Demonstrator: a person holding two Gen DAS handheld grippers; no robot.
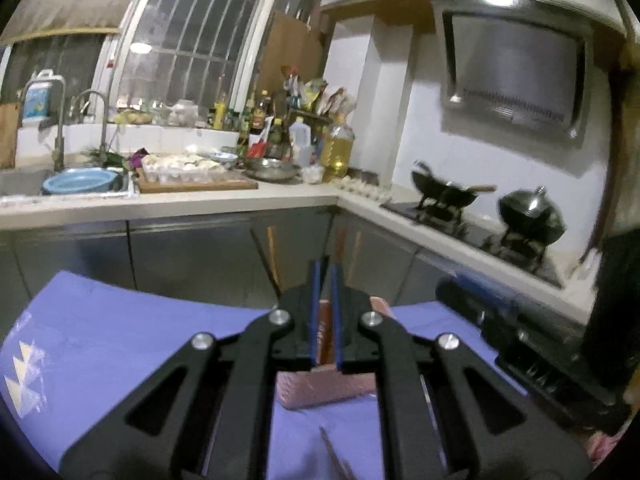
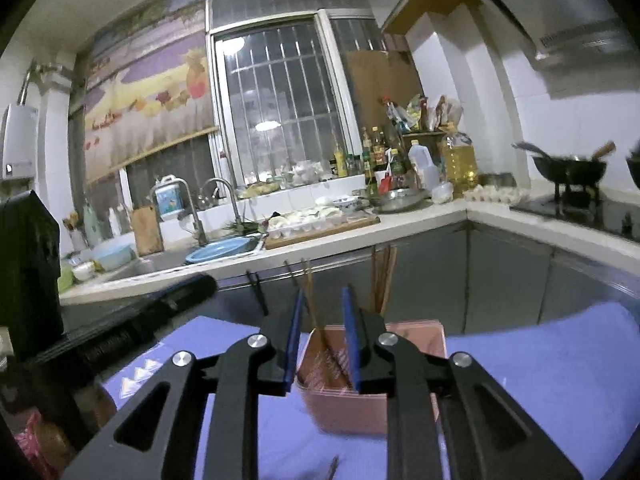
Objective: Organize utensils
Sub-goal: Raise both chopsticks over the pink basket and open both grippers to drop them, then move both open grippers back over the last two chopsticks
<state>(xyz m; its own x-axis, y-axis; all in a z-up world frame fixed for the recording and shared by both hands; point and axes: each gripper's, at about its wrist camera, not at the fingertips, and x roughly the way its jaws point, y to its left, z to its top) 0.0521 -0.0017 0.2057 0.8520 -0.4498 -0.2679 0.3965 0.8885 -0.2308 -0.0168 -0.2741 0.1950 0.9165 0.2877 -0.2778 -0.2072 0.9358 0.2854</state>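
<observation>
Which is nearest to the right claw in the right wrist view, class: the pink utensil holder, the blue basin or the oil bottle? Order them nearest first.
1. Pink utensil holder: directly under the right claw, on the purple cloth.
2. Blue basin: in the sink, ahead to the left.
3. Oil bottle: back on the counter, ahead to the right.

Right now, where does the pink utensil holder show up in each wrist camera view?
Left wrist view: the pink utensil holder sits low at center, mostly hidden behind the nearly shut jaws of the left gripper.
Right wrist view: it stands low at center-right, behind the open jaws of the right gripper, chopsticks sticking up.
Shared landmark: the yellow oil bottle on the counter.
</observation>
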